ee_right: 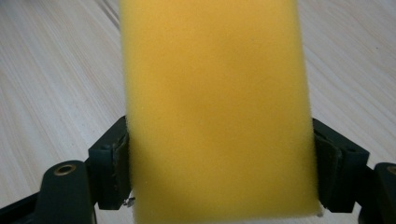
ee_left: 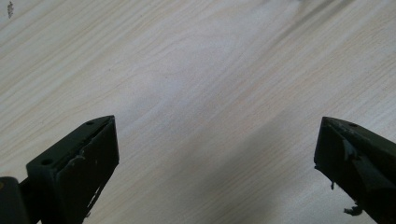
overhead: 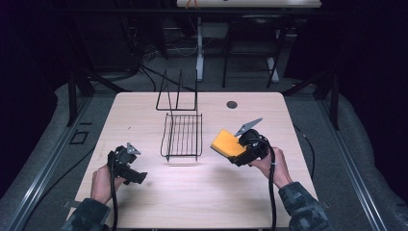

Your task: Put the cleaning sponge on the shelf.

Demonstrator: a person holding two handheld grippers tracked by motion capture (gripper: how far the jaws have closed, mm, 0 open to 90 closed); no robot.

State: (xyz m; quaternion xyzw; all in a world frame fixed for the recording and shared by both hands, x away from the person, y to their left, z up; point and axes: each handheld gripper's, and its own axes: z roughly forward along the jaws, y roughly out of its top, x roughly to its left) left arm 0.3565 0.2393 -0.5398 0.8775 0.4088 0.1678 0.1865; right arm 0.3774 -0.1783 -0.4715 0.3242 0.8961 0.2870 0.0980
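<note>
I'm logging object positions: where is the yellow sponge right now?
The yellow sponge is clamped in the right gripper, right of the wire rack in the high view.

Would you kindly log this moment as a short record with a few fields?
surface: wooden table
left gripper: open, holding nothing, low over bare table near its front left
right gripper: shut on yellow sponge, lifted off the table
wire rack: black, mid-table, left of the sponge
second wire frame: behind the rack, nearer the far edge
</note>
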